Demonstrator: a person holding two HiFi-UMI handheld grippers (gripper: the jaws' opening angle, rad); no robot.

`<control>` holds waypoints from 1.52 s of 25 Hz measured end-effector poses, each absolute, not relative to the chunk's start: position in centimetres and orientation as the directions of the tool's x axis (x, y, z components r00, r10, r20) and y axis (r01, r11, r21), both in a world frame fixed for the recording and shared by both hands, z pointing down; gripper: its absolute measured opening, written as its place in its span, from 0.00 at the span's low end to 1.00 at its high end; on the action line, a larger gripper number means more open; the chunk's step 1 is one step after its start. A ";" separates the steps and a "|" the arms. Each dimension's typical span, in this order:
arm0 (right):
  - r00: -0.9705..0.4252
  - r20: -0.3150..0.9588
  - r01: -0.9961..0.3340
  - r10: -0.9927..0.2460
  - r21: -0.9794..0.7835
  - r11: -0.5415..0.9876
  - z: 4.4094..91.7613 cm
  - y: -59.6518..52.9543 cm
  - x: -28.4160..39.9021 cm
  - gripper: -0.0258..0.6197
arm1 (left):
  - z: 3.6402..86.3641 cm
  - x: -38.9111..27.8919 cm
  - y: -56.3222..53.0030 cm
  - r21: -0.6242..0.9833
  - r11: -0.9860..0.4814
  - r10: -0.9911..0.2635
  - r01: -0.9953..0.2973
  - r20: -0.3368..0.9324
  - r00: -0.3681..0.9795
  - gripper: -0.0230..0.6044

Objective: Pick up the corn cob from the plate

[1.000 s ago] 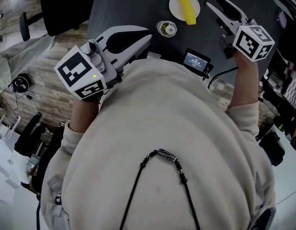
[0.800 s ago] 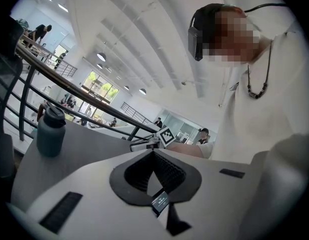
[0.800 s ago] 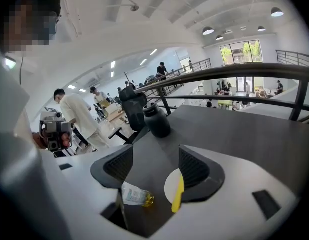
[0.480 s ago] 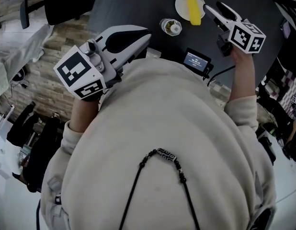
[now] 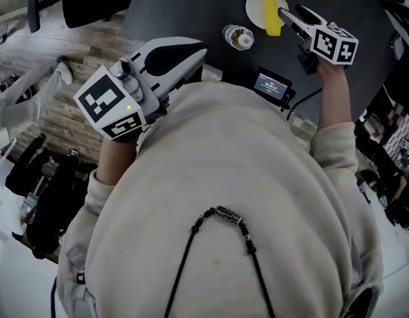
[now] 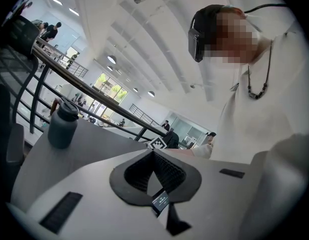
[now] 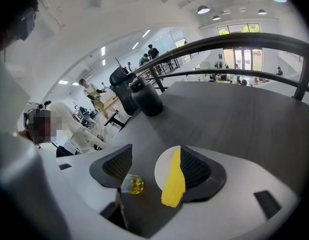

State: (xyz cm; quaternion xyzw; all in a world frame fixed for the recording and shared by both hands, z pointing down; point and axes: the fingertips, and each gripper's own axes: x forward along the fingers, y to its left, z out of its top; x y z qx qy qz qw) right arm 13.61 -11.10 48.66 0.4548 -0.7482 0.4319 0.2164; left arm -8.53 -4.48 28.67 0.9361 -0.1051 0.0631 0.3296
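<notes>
Right gripper view puts the corn cob [image 7: 173, 181] on a small white plate [image 7: 163, 165], seen through the gap of the right gripper [image 7: 155, 160]. The cob is a smooth, bright yellow stick, narrow at its far end and broader at the near end, which hangs over the plate's edge. Its long axis runs nearly along the line the gripper points, so the jaws would close across its width. It is off centre, though: it sits hard against the right-hand pad [image 7: 194, 168] in this view, with most of the gap empty to its left. I judge the coming move to be a sideways shift to centre the cob, then a descent.

The right gripper's jaws stand wide apart and grip nothing; the pads look clear of the cob and plate. A small glass jar [image 7: 132, 185] with yellowish contents sits near the other pad, close enough to get bumped.

From the head view, the plate [image 5: 255, 4] lies on the dark table [image 5: 184, 5] at its far side, just beside the right gripper [image 5: 292, 13], which is clearly the nearer one. The left gripper [image 5: 203, 49] is held back by the person's chest, its jaws pressed together on nothing.
</notes>
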 end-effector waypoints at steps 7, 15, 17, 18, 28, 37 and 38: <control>-0.493 0.752 -0.869 -0.437 -0.455 0.197 52.0 -10.8 14.0 0.49 | 29.2 -9.0 -4.2 0.609 -0.744 -0.183 -0.274 0.209 0.961 0.04; -0.492 0.782 -0.870 -0.384 -0.461 0.176 55.4 -10.6 14.1 0.49 | 29.5 -9.7 -3.7 0.607 -0.732 -0.204 -0.310 0.239 0.949 0.04; -0.486 0.792 -0.874 -0.370 -0.455 0.173 56.2 -10.4 14.2 0.50 | 29.7 -9.7 -3.5 0.600 -0.734 -0.203 -0.318 0.252 0.946 0.04; -0.483 0.796 -0.875 -0.364 -0.452 0.173 56.5 -10.3 14.2 0.50 | 29.8 -9.7 -3.4 0.596 -0.736 -0.202 -0.321 0.259 0.944 0.04; -0.446 0.848 -0.895 -0.288 -0.418 0.156 60.4 -10.0 13.8 0.52 | 30.0 -10.4 -2.8 0.591 -0.734 -0.207 -0.334 0.273 0.939 0.04; -0.347 0.911 -0.934 -0.225 -0.312 0.174 62.4 -9.7 13.3 0.52 | 29.4 -11.8 -2.7 0.581 -0.732 -0.232 -0.355 0.278 0.932 0.04; -0.343 0.914 -0.935 -0.219 -0.309 0.174 62.6 -9.7 13.2 0.52 | 29.4 -11.9 -2.7 0.582 -0.731 -0.232 -0.357 0.279 0.932 0.04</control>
